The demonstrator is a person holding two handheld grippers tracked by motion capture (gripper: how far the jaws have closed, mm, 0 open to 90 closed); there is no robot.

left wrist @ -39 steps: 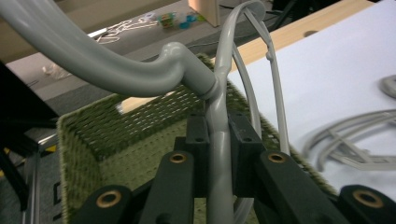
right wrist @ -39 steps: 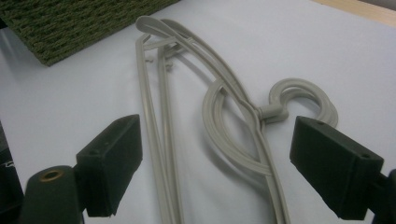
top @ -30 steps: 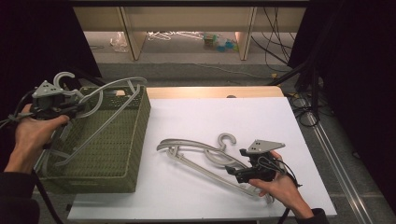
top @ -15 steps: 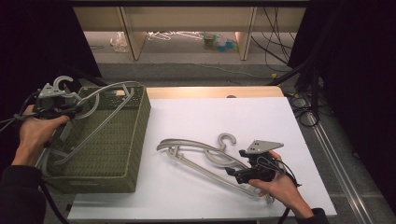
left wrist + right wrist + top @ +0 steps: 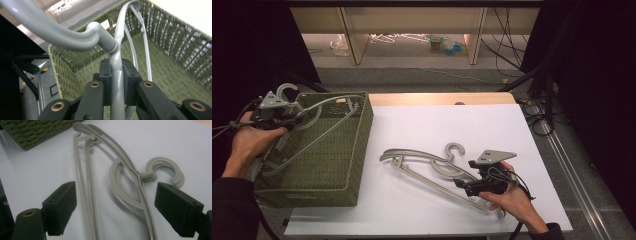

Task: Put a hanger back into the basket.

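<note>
Since a second ago the left hand-held gripper [image 5: 287, 116] has sunk a little toward the basket [image 5: 357, 150], bringing its grey hanger [image 5: 319, 131] lower, while the right one has stayed put. At the left, that gripper's jaws are clamped tight on the hanger's neck just below the hook, as its own view shows plainly. The hook [image 5: 286, 90] sticks up above the basket's near-left rim, and the long arms slant down inside the green woven basket, which sits on the left of the white worktop [image 5: 492, 125].

To finish this well, I'd say the person should keep lowering until the hanger's arms lie flat on the basket floor, tip the hook inside the rim so it doesn't catch on the weave, and only then let go.

That hanger looks to be all the basket holds.

Moving right, more hangers [image 5: 427, 167] lie in a loose overlapping pile on the worktop, well apart from the basket, one hook [image 5: 165, 168] curling up toward the far side. At the far right, the right hand-held gripper [image 5: 464, 184] hovers low over them with jaws spread wide, gripping nothing; the pile's thin bars run between the pads [image 5: 61, 207] untouched.
</note>
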